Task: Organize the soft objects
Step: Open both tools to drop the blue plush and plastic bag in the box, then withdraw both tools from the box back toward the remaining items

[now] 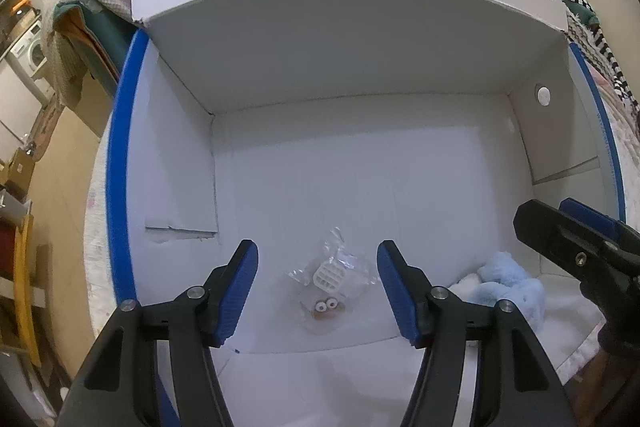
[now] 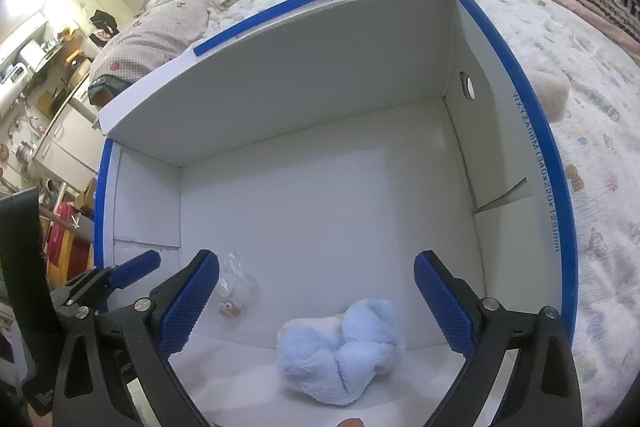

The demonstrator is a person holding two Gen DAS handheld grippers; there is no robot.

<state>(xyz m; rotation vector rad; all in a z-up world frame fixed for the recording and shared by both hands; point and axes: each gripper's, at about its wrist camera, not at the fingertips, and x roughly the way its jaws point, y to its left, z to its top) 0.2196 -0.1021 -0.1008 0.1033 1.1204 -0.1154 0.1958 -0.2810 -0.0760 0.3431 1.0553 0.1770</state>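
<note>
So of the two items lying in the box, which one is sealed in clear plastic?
The small googly-eyed toy, lying between the left tool's open fingers. The fluffy light-blue plush in front of the right tool is bare, without wrapping.

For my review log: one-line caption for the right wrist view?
Open right gripper above a pale blue plush inside the blue-edged white box.

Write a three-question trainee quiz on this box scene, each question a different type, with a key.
1. True or false: the light blue plush toy lies inside the white box.
2. Which hand-held gripper points at the clear plastic packet? A) left B) right
3. Fill in: both grippers' jaws are ____.

Key: 1 true; 2 A; 3 open.
</note>
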